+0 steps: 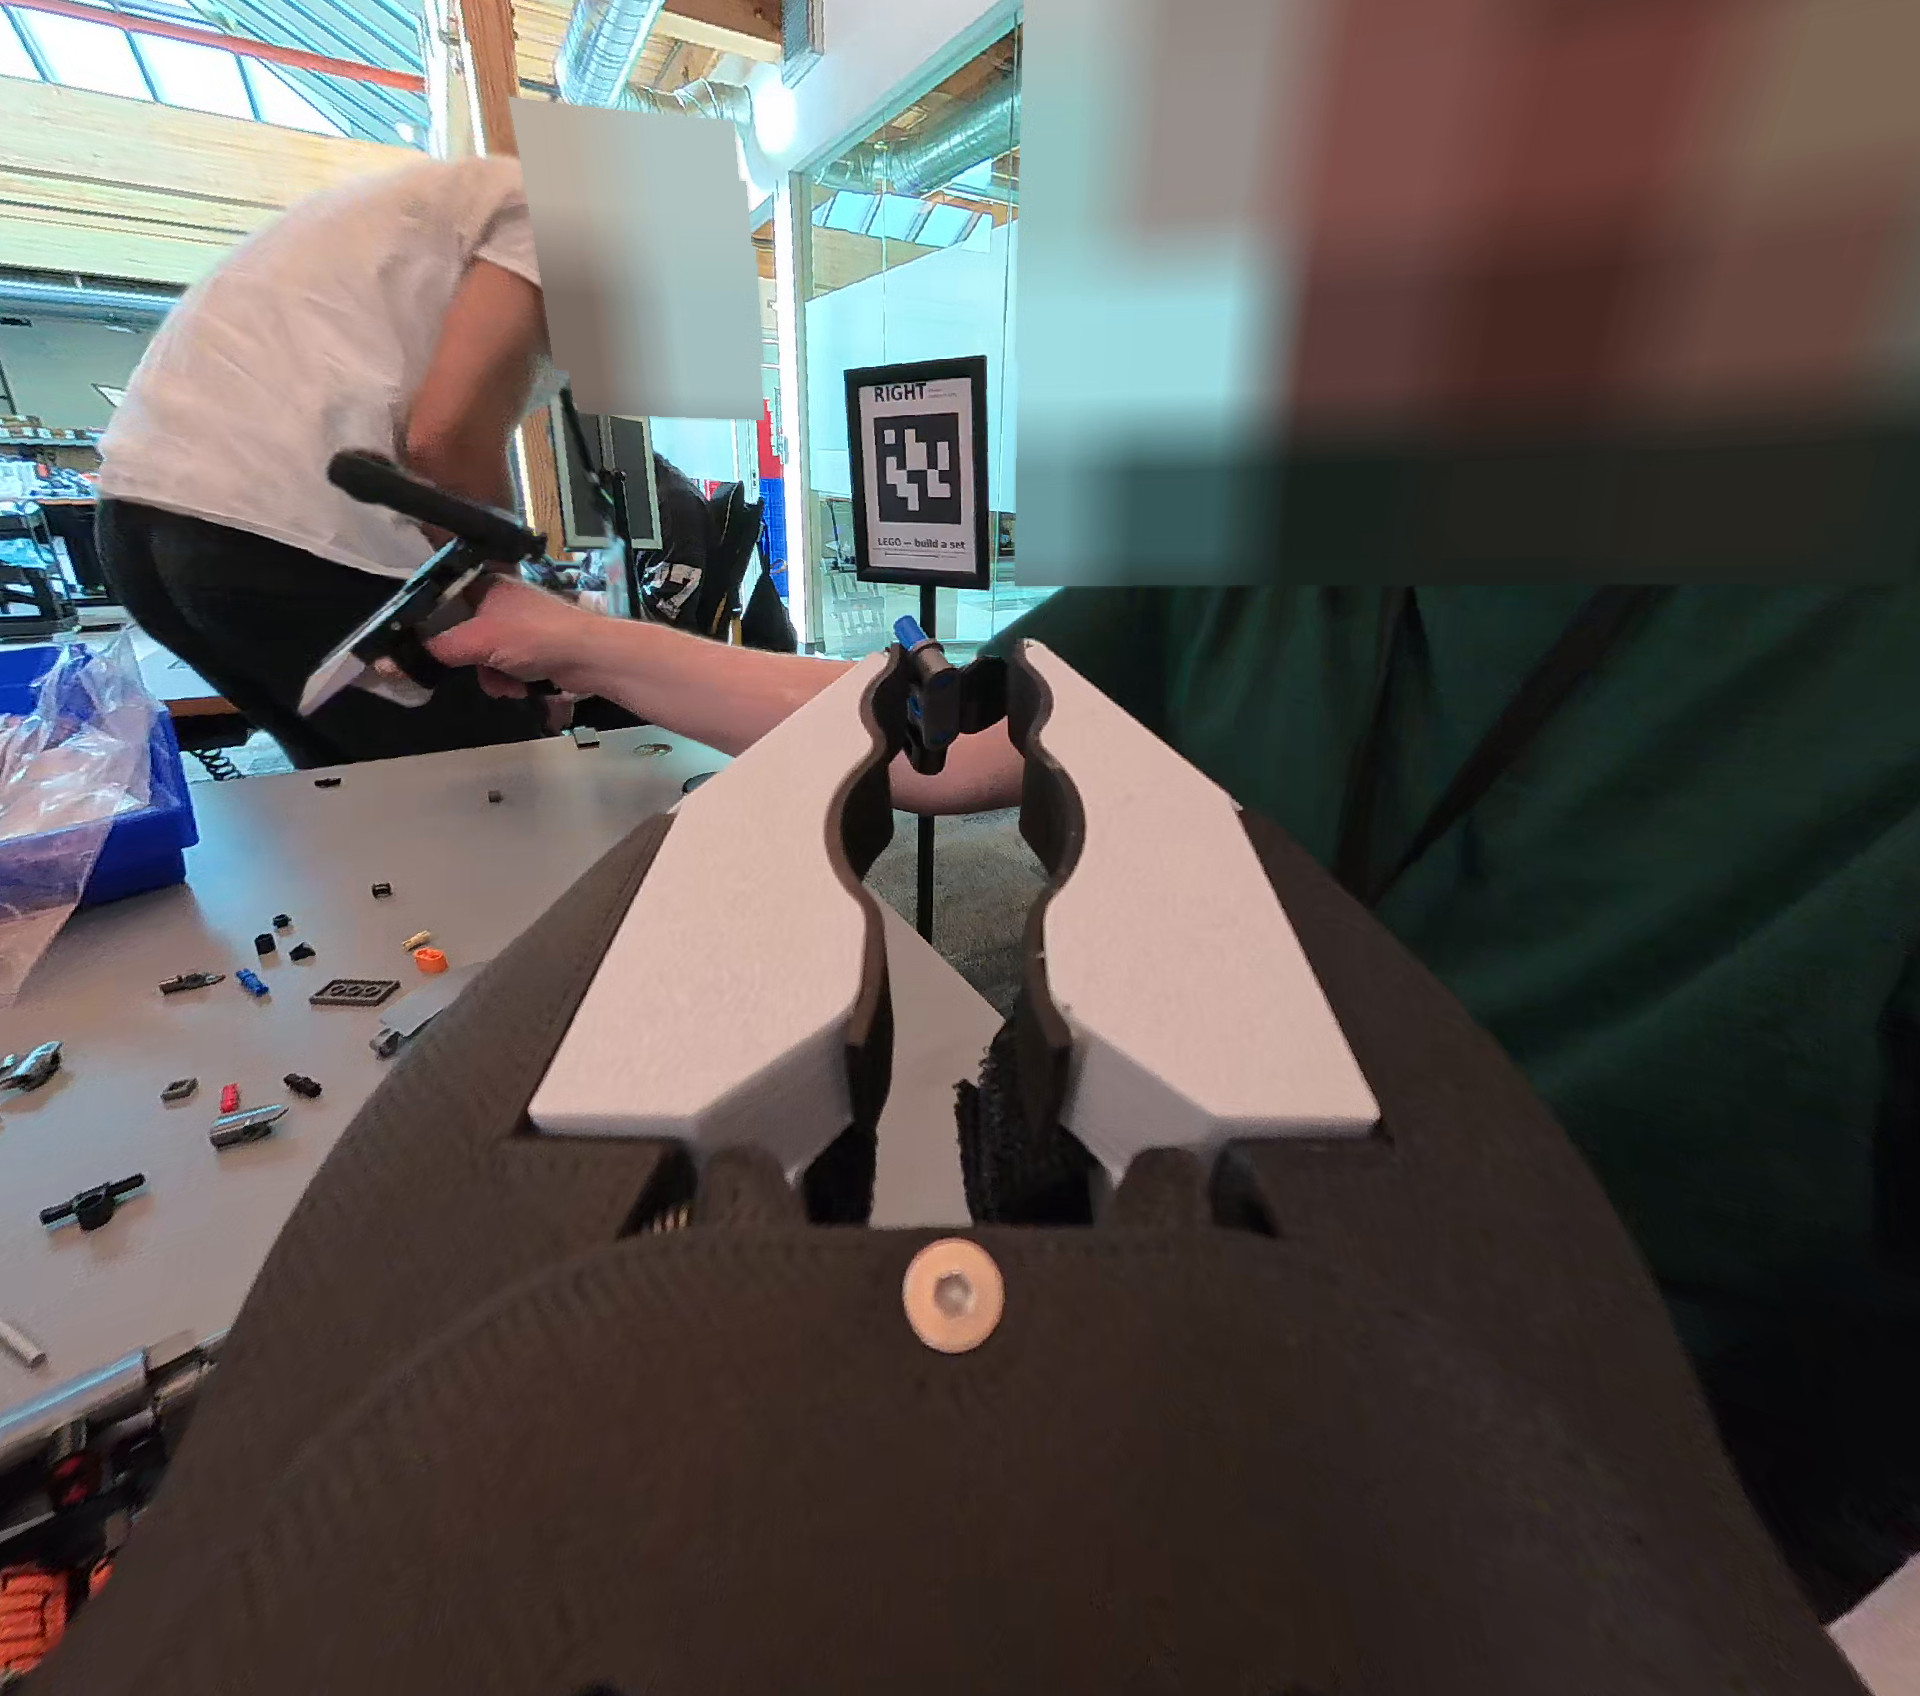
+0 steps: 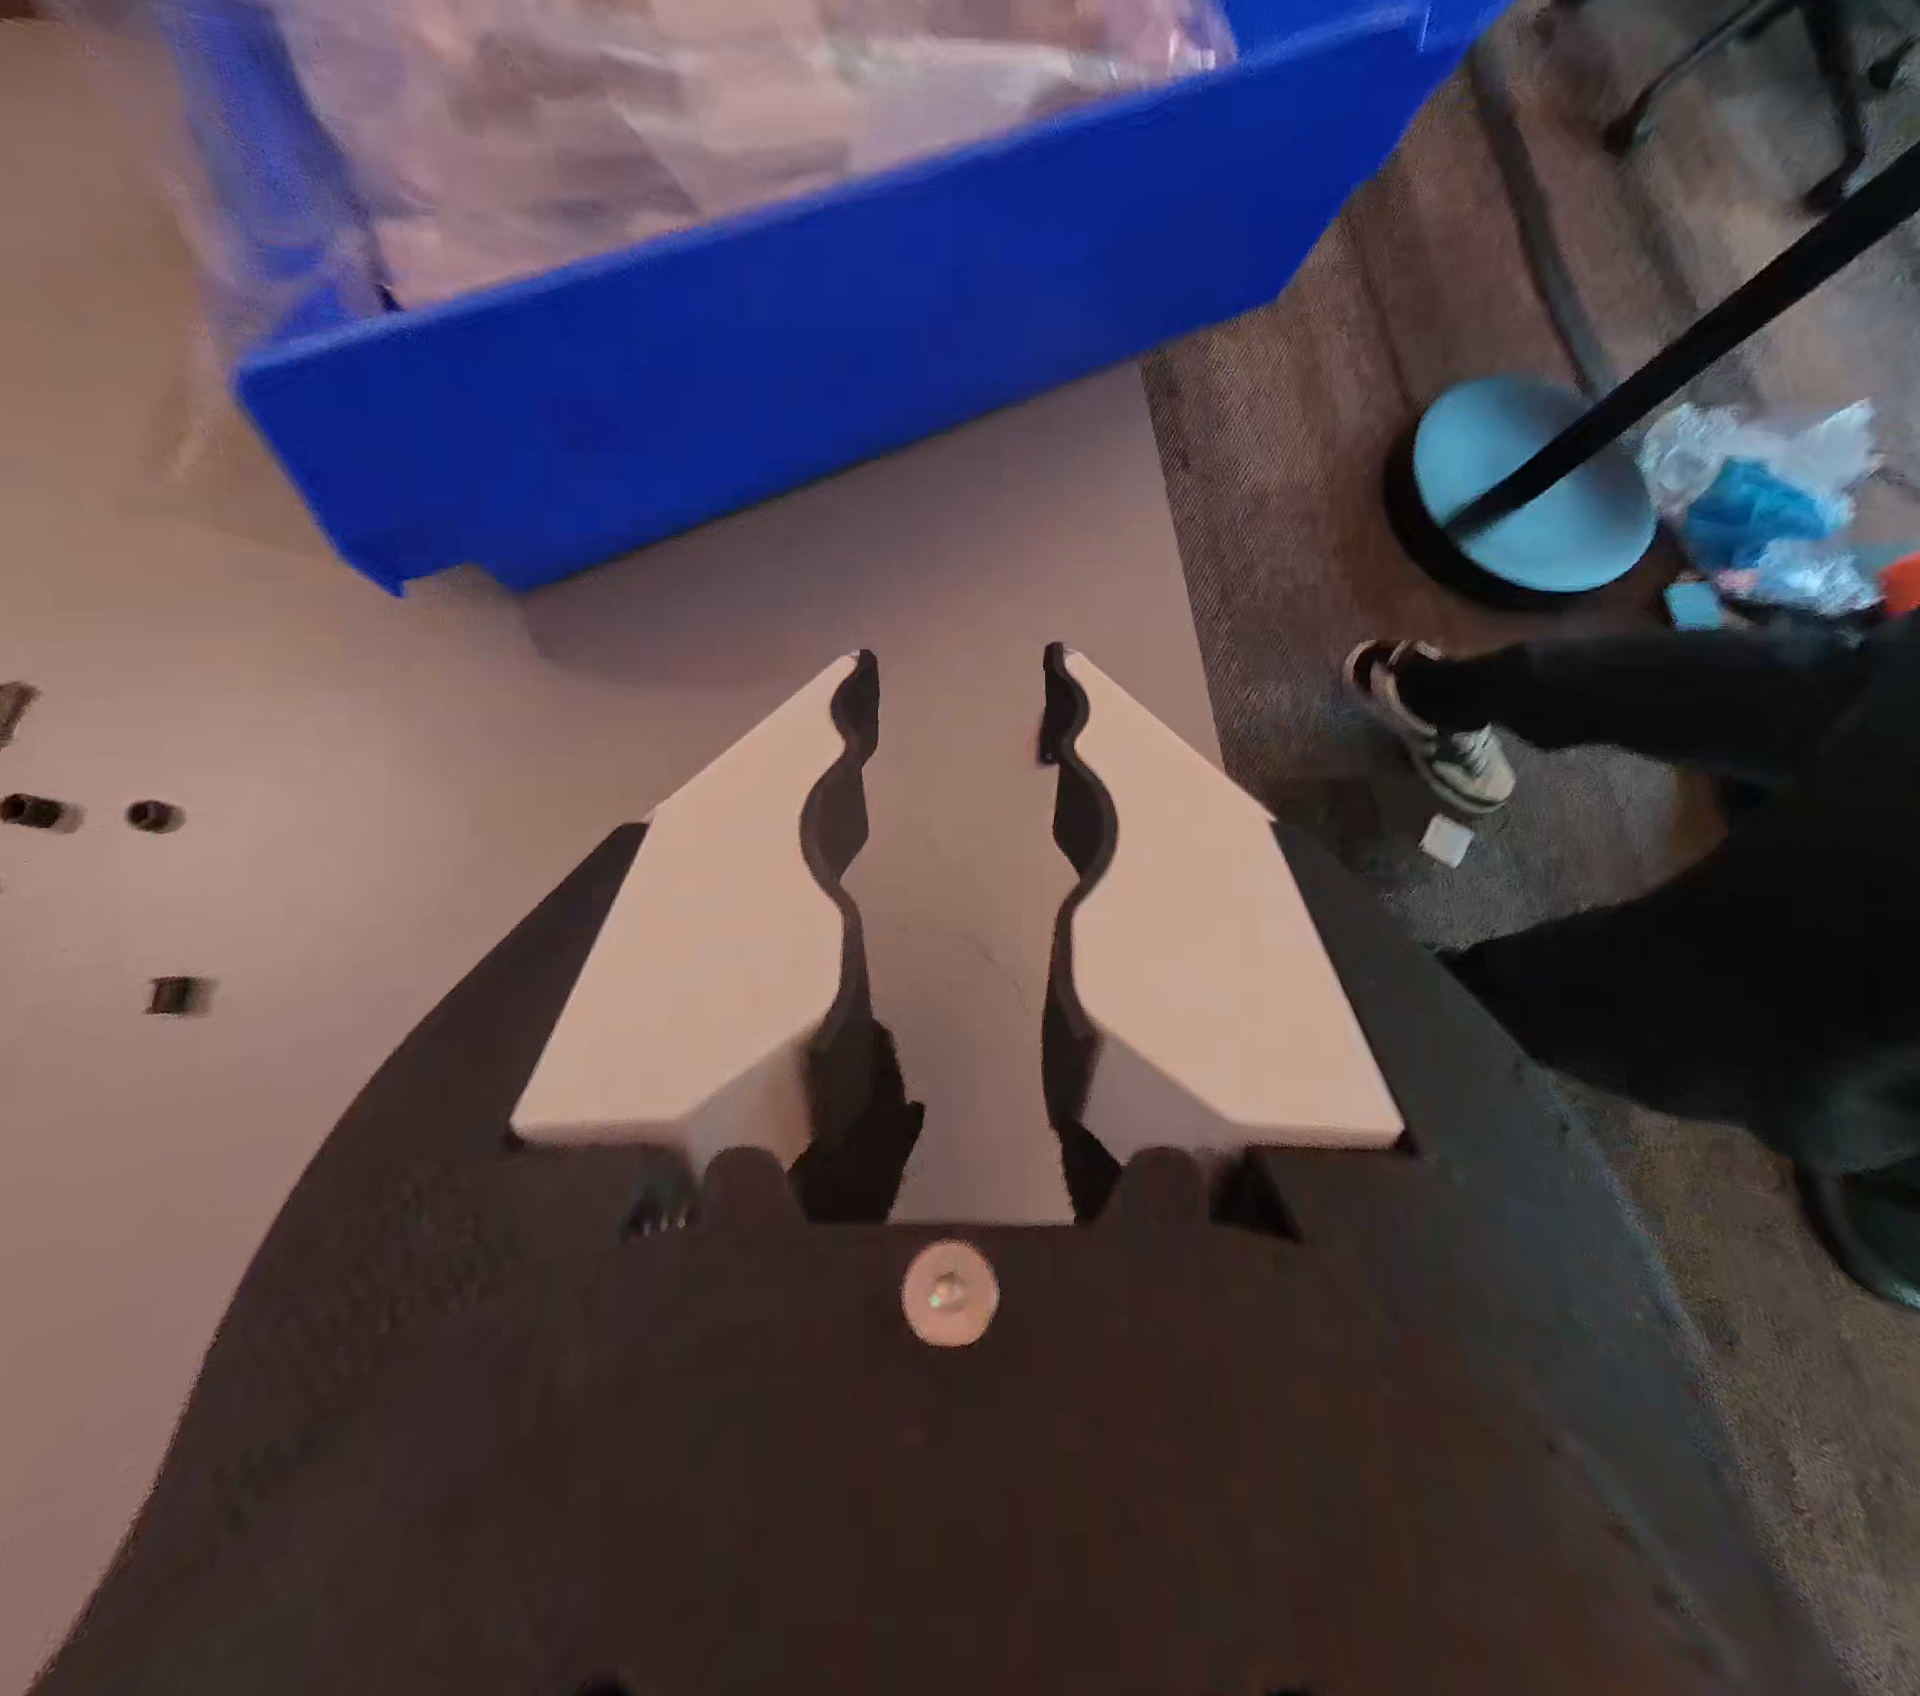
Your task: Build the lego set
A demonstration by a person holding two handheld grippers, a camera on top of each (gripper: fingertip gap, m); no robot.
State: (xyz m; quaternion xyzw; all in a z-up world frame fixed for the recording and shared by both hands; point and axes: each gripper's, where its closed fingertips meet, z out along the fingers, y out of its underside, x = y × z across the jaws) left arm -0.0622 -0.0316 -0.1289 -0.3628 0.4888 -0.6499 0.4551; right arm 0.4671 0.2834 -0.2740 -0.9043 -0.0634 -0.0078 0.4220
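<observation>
While the left hand-held gripper [image 1: 943,696] is raised off the worktop [image 1: 416,825] and clamped on a black-and-blue piece [image 1: 925,701], the right hand-held gripper [image 2: 956,690] hangs empty, fingers apart, near a blue bin [image 2: 831,358].

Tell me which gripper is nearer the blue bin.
Right. The right gripper hovers open just short of the blue bin; the left gripper, clamping a small black-and-blue piece, is raised well away.
</observation>
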